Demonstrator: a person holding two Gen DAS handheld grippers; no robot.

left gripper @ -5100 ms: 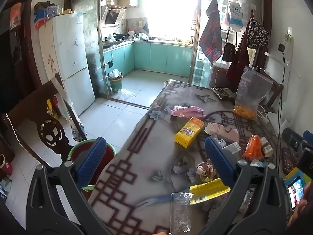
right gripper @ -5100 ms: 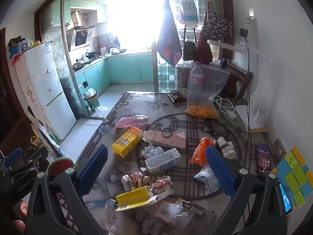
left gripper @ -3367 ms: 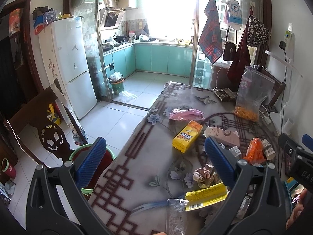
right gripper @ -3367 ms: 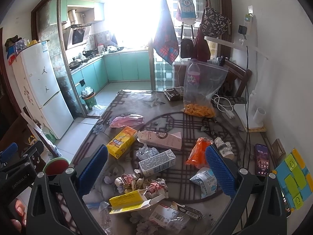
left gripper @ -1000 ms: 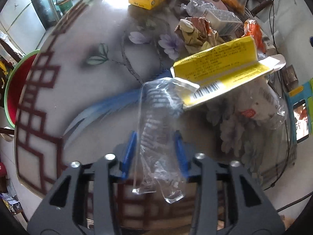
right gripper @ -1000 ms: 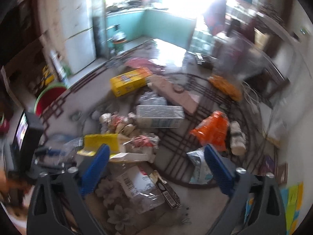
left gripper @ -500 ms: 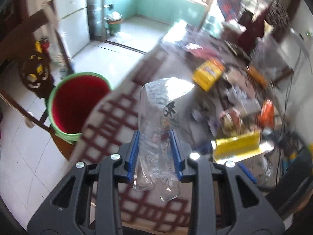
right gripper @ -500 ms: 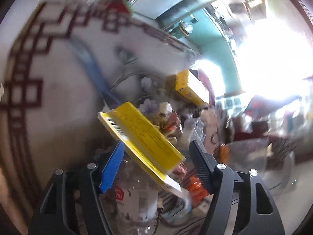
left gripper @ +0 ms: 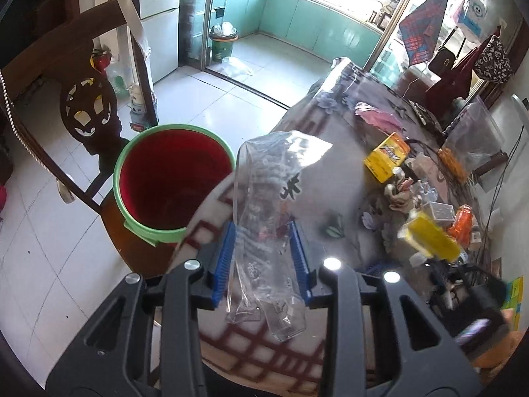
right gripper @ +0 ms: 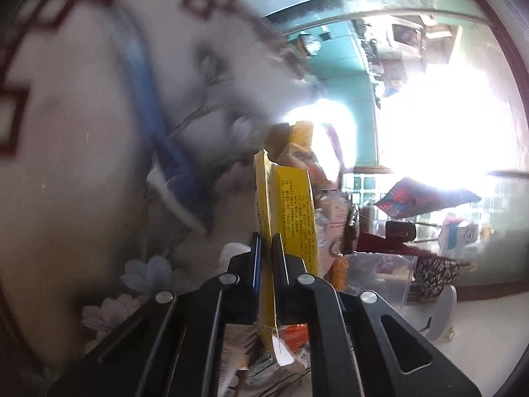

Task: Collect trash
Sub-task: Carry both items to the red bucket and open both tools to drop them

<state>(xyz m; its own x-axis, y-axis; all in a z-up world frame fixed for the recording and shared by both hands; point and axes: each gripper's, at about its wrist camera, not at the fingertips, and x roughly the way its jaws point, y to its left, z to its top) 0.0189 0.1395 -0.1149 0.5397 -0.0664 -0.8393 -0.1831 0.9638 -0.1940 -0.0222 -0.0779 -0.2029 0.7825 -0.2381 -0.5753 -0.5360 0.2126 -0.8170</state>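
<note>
**Both grippers loaded with trash**

Left wrist view, near to far: left gripper (left gripper: 266, 259) at bottom centre, blue pads narrowed onto a clear plastic wrapper (left gripper: 267, 205), crumpled, rising up the middle of the frame and hanging out below the pads. Just behind it, the patterned worktop (left gripper: 324, 198) edge running diagonally toward upper right. Left of centre, beyond that edge, a red bucket (left gripper: 172, 178) with a green rim, on a wooden chair seat, mouth facing up. On the right side of the frame, scattered litter on the worktop: a yellow box (left gripper: 386, 157), crumpled paper, an orange packet (left gripper: 461, 223), a pink bag (left gripper: 377, 117) farther up. At right, blurred, a yellow carton (left gripper: 429, 236) in the other gripper. At top, tiled floor and teal kitchen cabinets.

Right wrist view, rolled and blurred: right gripper (right gripper: 266, 258) at bottom centre, jaws just closed nearly together, pinching the flat yellow carton (right gripper: 291, 205), standing on edge up the middle of the frame. Behind, worktop pattern filling the left, more litter at centre, bright window at upper right.
</note>
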